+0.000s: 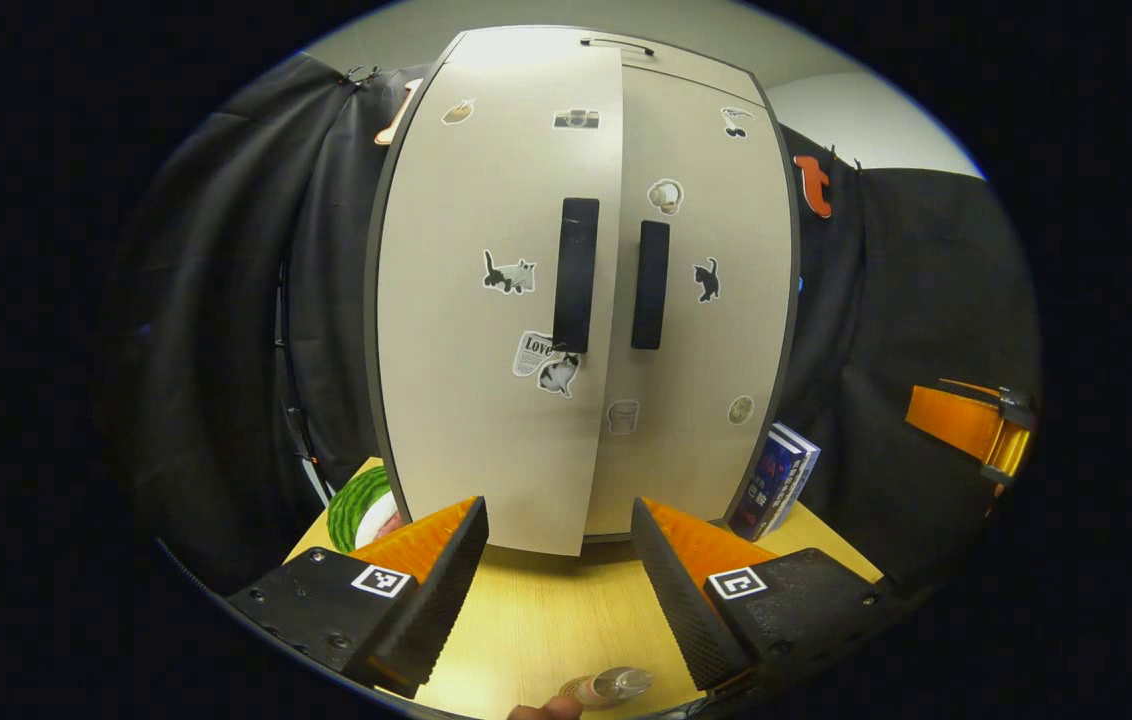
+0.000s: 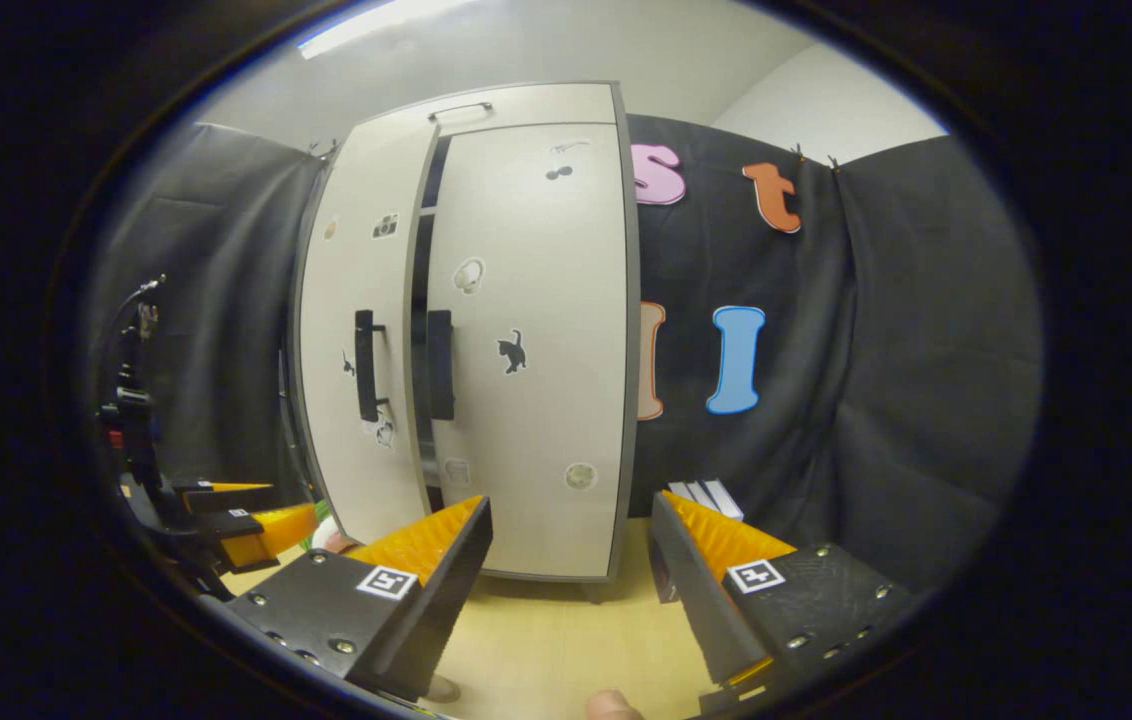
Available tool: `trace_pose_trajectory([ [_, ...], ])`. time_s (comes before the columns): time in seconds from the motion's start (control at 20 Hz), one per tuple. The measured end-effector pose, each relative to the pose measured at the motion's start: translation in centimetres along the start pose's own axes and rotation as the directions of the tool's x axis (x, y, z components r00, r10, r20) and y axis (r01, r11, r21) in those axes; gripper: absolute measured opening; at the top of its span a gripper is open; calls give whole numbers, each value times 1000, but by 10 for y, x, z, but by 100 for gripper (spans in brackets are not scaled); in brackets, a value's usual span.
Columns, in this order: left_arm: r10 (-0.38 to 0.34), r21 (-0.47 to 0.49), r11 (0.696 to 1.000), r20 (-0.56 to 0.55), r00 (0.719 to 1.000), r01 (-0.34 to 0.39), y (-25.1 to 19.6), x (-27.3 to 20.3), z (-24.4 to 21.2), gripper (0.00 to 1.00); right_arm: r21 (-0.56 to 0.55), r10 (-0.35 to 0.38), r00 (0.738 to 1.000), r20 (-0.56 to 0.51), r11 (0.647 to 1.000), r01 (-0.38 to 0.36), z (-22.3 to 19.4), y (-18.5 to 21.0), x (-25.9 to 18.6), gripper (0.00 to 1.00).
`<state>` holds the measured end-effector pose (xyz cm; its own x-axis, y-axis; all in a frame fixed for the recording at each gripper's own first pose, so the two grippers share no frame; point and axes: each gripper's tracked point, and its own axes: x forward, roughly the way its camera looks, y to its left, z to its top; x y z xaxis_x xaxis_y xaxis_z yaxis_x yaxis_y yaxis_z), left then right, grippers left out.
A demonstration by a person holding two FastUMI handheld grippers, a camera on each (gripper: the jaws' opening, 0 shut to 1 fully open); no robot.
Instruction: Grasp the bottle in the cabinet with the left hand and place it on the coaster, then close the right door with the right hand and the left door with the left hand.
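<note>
One cabinet (image 1: pixel 486 330) with two doors: the left door (image 1: pixel 496 400) ajar, the right door (image 1: pixel 706 360) shut. One bottle (image 1: pixel 609 686) lies sideways on the table (image 1: pixel 546 610). Left gripper (image 1: pixel 559 590) and right gripper (image 2: pixel 571 590) fingers are apart, empty.

Your cabinet (image 1: pixel 486 330) doors look like matt, smooth laminate with paper-like stickers (handles matt black). The table (image 1: pixel 546 610) shows pale wood grain. Your left gripper (image 1: pixel 558 560) has orange plastic fingers faced with ribbed black pads (image 1: pixel 446 600).

Left gripper (image 1: pixel 559 560) at lower frame, orange wedge fingers (image 1: pixel 426 535) with black ribbed pads, black screwed bases (square black-and-white markers), right gripper (image 2: pixel 571 560) alike.
</note>
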<state>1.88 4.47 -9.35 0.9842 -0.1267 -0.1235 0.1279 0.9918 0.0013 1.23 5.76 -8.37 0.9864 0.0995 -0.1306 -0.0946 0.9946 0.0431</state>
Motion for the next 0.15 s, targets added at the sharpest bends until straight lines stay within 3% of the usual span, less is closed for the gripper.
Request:
trace_pose_trajectory([
  [0.15, 9, 3, 1000, 2, 1000, -9, -2, 2, 2, 93, -3, 3, 1000, -3, 1000, -3, 0, -1, 2, 97],
])
